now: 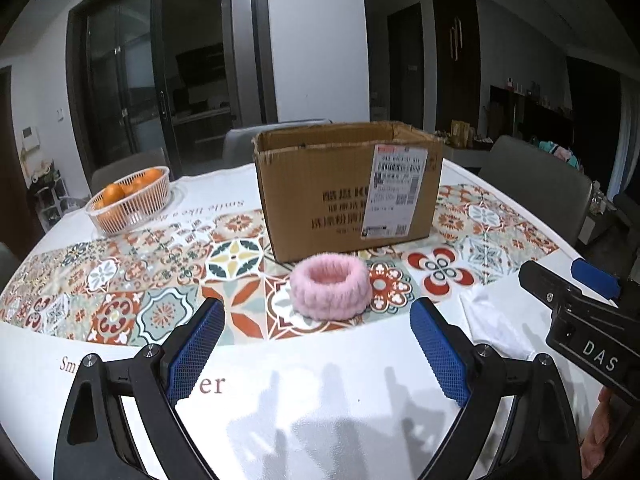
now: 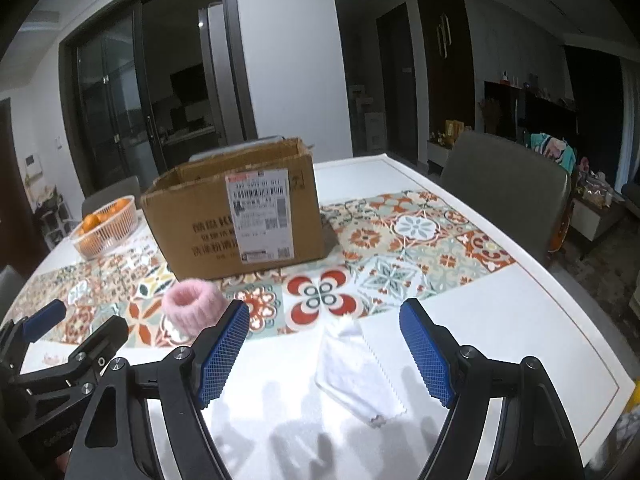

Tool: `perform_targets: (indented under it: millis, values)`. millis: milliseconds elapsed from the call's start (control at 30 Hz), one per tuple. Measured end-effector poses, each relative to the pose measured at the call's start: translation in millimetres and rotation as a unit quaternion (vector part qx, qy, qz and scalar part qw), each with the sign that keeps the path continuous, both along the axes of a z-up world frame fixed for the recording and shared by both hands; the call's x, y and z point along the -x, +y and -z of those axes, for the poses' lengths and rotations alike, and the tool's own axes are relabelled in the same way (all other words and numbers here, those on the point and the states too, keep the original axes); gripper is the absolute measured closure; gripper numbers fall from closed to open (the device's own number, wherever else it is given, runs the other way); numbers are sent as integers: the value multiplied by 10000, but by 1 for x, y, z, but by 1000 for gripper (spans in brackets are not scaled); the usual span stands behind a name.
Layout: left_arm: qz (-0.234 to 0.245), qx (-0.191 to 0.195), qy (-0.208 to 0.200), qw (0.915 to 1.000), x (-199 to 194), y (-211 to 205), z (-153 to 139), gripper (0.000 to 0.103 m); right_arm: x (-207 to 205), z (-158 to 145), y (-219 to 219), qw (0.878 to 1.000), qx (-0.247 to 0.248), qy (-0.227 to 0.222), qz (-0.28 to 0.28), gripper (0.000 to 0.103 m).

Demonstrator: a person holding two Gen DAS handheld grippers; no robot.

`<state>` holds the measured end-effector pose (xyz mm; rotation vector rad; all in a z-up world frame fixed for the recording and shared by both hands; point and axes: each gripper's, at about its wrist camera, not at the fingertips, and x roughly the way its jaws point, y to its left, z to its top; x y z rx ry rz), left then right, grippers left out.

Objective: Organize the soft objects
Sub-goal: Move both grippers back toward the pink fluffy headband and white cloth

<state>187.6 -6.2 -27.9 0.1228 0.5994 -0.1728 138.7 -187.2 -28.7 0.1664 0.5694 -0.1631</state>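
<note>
Left wrist, basket (image 1: 105, 216) holding oranges (image 1: 132, 188)

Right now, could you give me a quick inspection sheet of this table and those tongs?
Surface: white table with a patterned tile runner.
Job's things: pink fluffy band before an open cardboard box; white cloth on the bare part of the table.
Clutter: basket of oranges.
Tongs: left tongs open, empty; right tongs open, empty, above the cloth.
Cables: nothing seen.
Surroundings: grey chair, dark glass doors.
</note>
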Motion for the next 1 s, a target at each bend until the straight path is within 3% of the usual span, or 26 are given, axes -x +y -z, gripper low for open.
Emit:
perform_targets:
  millis: [533, 1000]
  values:
    - [129, -126, 430, 9989, -35, -3, 41, 8, -19, 54, 5, 9964, -143, 819, 161, 24]
    - [443, -213, 729, 9961, -82, -18, 64, 8, -46, 77, 3, 9913, -308, 1217, 398, 24]
